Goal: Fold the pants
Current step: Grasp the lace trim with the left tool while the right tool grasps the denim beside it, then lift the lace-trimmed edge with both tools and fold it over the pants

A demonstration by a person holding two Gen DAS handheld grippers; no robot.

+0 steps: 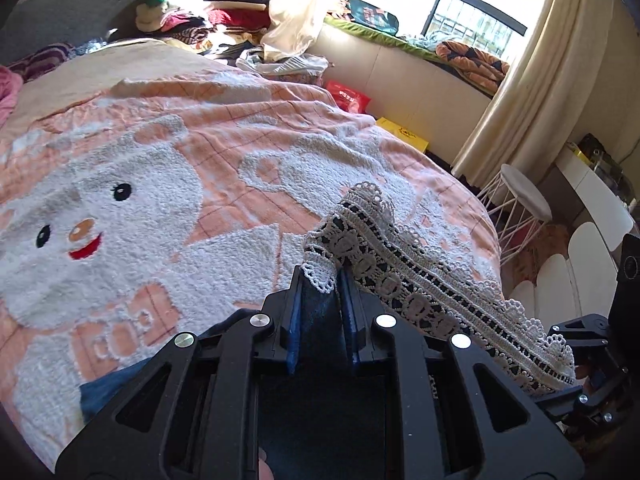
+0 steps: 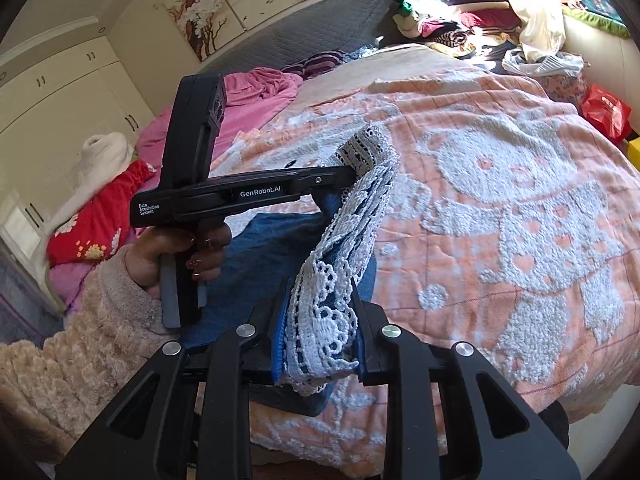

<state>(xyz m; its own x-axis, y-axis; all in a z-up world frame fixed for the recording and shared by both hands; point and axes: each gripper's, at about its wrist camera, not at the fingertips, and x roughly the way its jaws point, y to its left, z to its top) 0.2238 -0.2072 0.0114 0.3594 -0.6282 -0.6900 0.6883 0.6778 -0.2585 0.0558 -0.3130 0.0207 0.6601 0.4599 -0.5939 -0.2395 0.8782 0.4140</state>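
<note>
The pants are dark blue denim [image 2: 260, 256] with a white crochet lace hem [image 1: 404, 276]. My left gripper [image 1: 322, 276] is shut on one end of the lace hem, with blue denim between its fingers. My right gripper [image 2: 322, 308] is shut on the other end of the lace hem [image 2: 340, 264]. The hem hangs stretched between the two grippers, above the bed. The left gripper also shows in the right wrist view [image 2: 352, 176], held by a hand in a fuzzy beige sleeve. The rest of the pants hangs below, mostly hidden.
A bed with a peach and white bear blanket [image 1: 160, 168] lies under the grippers. Piles of clothes [image 1: 200, 12] sit at the bed's far side. A white stool [image 1: 524, 196], a red bag [image 1: 348, 96] and a window seat [image 1: 400, 40] stand right of the bed.
</note>
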